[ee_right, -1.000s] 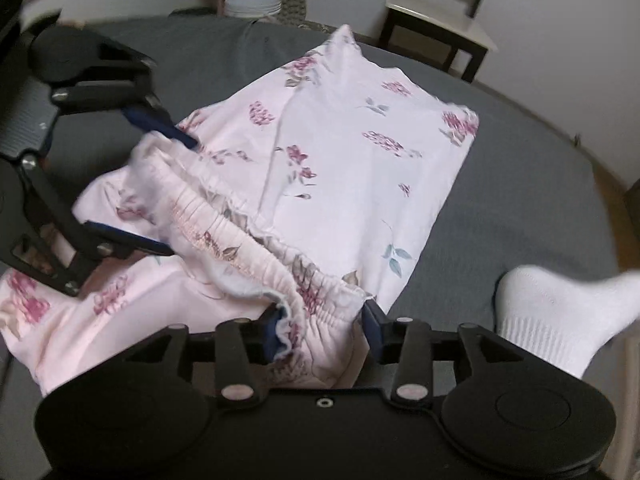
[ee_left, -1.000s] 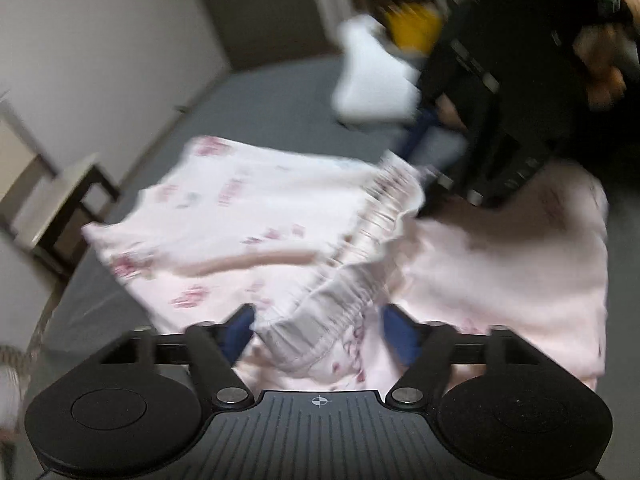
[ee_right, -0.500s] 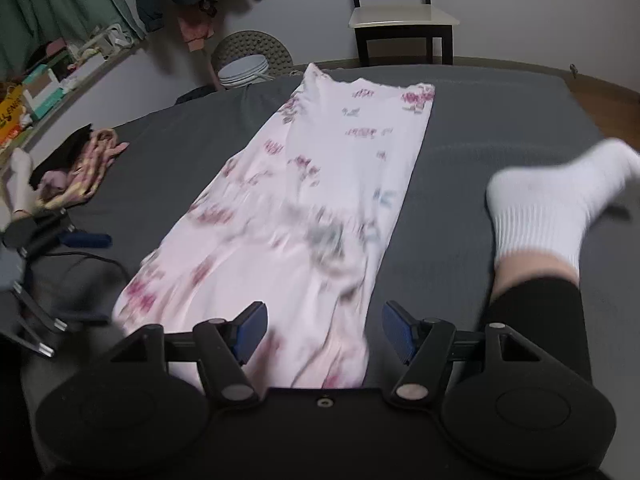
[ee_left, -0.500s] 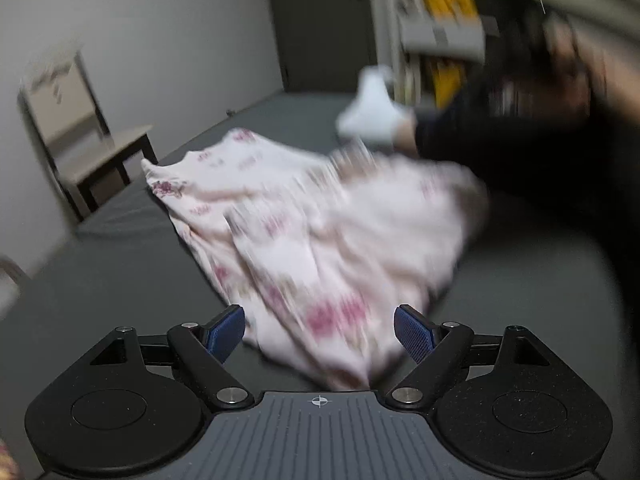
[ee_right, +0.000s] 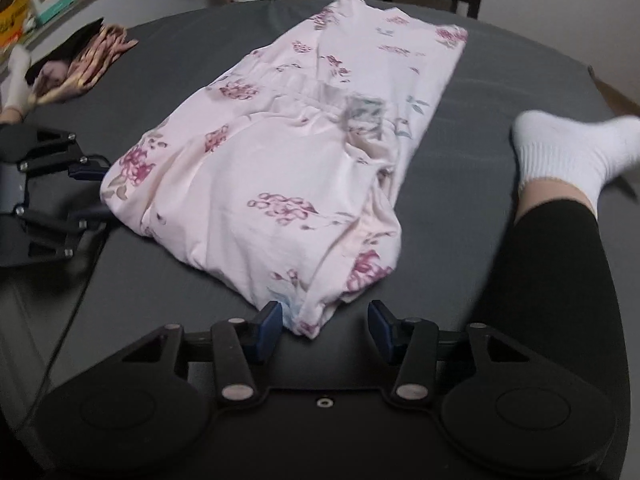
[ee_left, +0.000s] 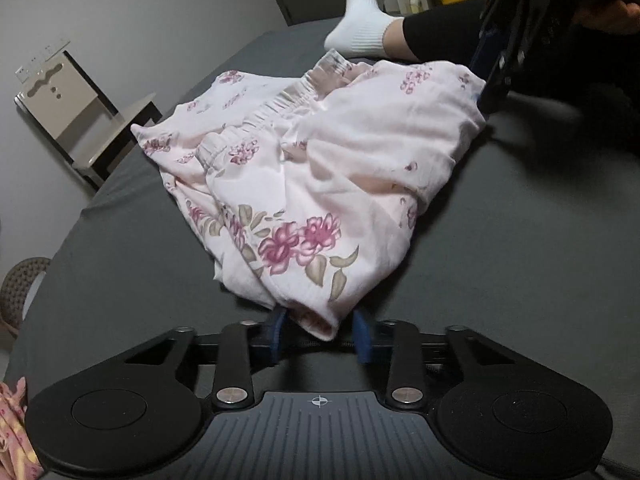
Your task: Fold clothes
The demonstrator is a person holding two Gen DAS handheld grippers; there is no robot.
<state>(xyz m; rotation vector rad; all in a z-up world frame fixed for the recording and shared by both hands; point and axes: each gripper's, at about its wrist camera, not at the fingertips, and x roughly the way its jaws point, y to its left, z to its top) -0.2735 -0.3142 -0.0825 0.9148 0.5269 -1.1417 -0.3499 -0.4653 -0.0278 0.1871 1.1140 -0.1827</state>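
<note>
Since half a second ago the floral garment has gone from stretched long to doubled over, and both grippers have dropped to its near edges.

Dark grey bed sheet carries everything. Pink floral garment lies folded in a loose heap mid-bed, elastic waistband showing on top, far end still flat toward the chair. My leg in black legging with white sock rests on the sheet to the right of the garment, apart from it. A second crumpled patterned cloth sits well apart at the far left.

Left gripper: blue pads close either side of the hem fold, cloth between them; clamped or not, cannot tell. Right gripper: pads spread apart, the garment's corner touching only the left pad.
</note>
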